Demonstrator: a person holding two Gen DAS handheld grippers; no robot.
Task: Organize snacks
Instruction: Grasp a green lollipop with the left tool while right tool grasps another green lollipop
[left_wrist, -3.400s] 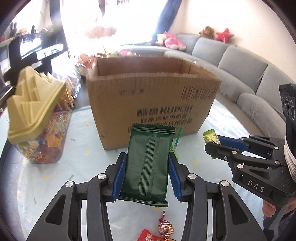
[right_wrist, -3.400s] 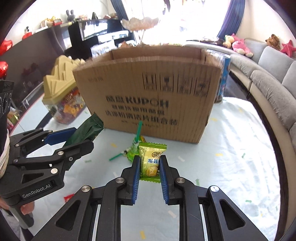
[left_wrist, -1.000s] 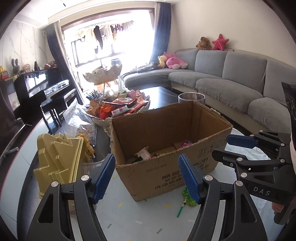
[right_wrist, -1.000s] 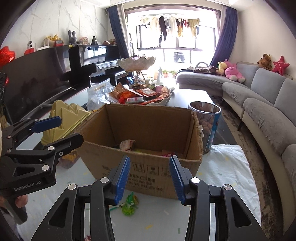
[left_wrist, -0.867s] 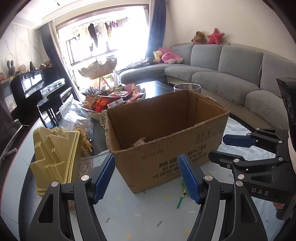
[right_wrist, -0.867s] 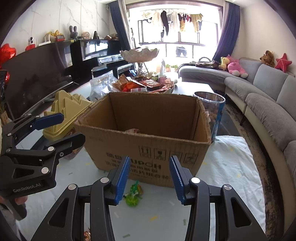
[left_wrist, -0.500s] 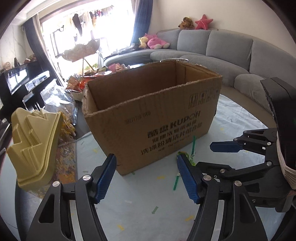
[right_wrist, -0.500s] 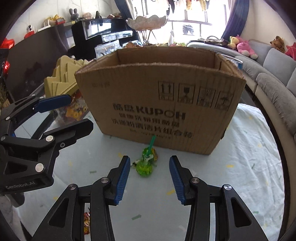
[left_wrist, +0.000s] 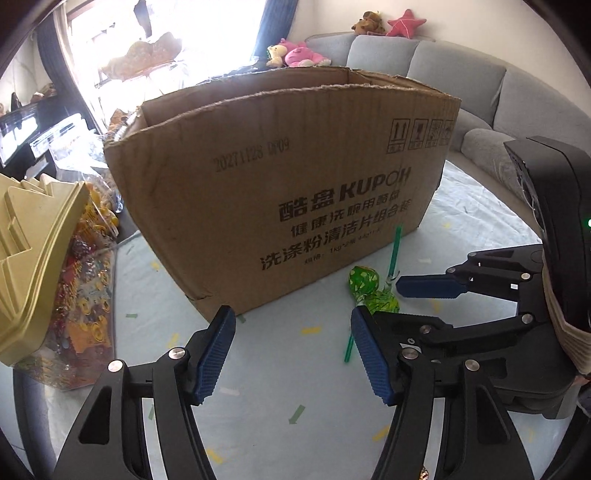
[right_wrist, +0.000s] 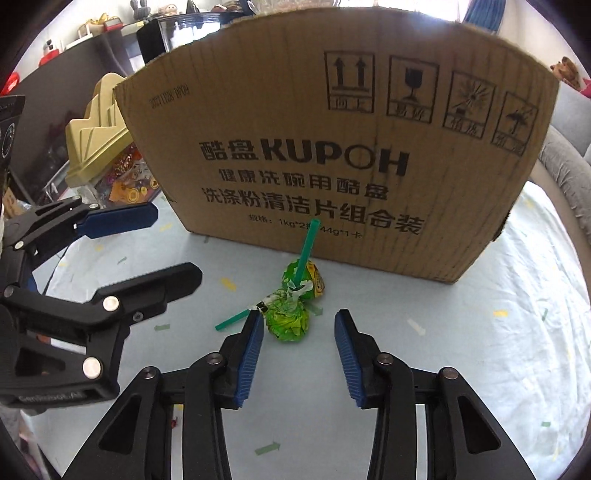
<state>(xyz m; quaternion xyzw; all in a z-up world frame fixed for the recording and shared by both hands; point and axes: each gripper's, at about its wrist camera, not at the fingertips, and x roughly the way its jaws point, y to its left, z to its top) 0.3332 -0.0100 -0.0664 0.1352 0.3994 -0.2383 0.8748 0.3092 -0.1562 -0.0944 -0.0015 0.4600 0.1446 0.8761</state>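
Two green-wrapped lollipops with green sticks lie on the white cloth in front of the cardboard box. My right gripper is open and low over the cloth, its fingers on either side of the nearer lollipop, without holding it. In the left wrist view the lollipops lie right of centre by the box. My left gripper is open and empty, near the box's front corner. The box's inside is hidden.
A clear candy jar with a yellow stepped lid stands left of the box, also in the right wrist view. A grey sofa with plush toys lies behind. Small paper bits dot the cloth.
Both grippers held snacks earlier, rose over the open box and came away empty. In the last second both have dropped toward the cloth, the right closing in on the lollipops.
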